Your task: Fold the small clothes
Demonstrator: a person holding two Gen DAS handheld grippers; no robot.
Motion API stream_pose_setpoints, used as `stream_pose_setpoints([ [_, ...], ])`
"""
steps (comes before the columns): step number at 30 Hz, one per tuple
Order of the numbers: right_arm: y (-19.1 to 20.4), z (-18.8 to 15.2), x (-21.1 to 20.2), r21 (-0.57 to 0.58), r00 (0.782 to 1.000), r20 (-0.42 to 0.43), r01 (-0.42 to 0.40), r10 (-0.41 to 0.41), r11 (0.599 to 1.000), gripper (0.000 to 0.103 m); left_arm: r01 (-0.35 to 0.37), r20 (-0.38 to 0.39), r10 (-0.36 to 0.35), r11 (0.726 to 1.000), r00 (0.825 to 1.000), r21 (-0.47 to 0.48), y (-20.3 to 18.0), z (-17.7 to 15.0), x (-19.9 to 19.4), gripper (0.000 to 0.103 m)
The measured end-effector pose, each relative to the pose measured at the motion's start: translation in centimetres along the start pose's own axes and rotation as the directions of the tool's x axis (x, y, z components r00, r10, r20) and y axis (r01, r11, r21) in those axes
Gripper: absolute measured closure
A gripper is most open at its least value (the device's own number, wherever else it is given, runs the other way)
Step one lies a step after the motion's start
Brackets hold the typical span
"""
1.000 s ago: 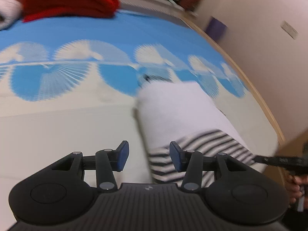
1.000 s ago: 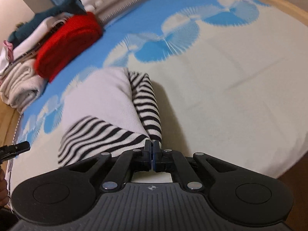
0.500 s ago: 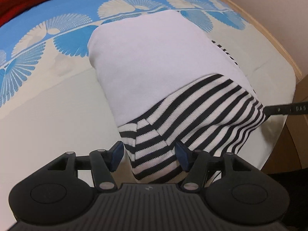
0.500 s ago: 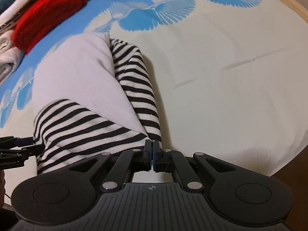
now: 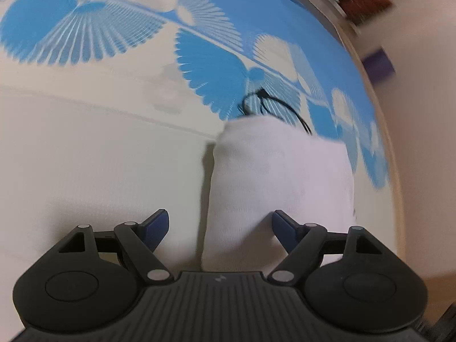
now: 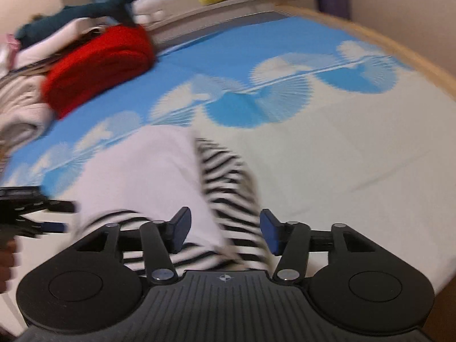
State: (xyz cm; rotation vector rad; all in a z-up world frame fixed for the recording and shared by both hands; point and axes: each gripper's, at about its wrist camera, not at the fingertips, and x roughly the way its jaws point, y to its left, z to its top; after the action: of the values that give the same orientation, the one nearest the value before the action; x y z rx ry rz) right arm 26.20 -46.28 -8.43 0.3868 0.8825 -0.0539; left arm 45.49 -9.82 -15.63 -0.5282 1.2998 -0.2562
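Both grippers, left (image 5: 219, 228) and right (image 6: 225, 230), are seen with jaws just opened and pads clear of the folded white garment with striped sleeves (image 6: 142, 171), which is laid on the blue-and-cream bedspread (image 6: 342, 156), open cloth rightward, red folded pile (image 6: 97, 65) behind.

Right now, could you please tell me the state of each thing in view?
Striped garment: folded, flat on the bed, held by neither claw.
Left claw: open, just widened, over the garment's edge.
Right claw: open, just released, above the striped sleeve.
Red garment: folded, on the pile.
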Motion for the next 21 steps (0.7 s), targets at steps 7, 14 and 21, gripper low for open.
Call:
stream_pose_setpoints([
  [7,0.4,-1.9,6.5,-0.045,0.948,-0.298,0.099,-0.107,0.994,0.046,0.074,-0.036,-0.078,0.992,0.996,-0.101,0.7,0.5,3.7,0.017],
  [14,0.4,-1.7,7.3,-0.021,0.943,-0.322,0.084,-0.086,0.996,0.088,0.115,-0.016,-0.115,0.993,0.993,-0.024,-0.6,0.8,4.8,0.056],
  [21,3.7,-1.8,8.2,-0.029,0.942,-0.337,0.006,-0.015,1.000,0.094,0.089,0.043,-0.091,0.995,0.995,0.042,1.2,2.7,-0.3,0.068],
])
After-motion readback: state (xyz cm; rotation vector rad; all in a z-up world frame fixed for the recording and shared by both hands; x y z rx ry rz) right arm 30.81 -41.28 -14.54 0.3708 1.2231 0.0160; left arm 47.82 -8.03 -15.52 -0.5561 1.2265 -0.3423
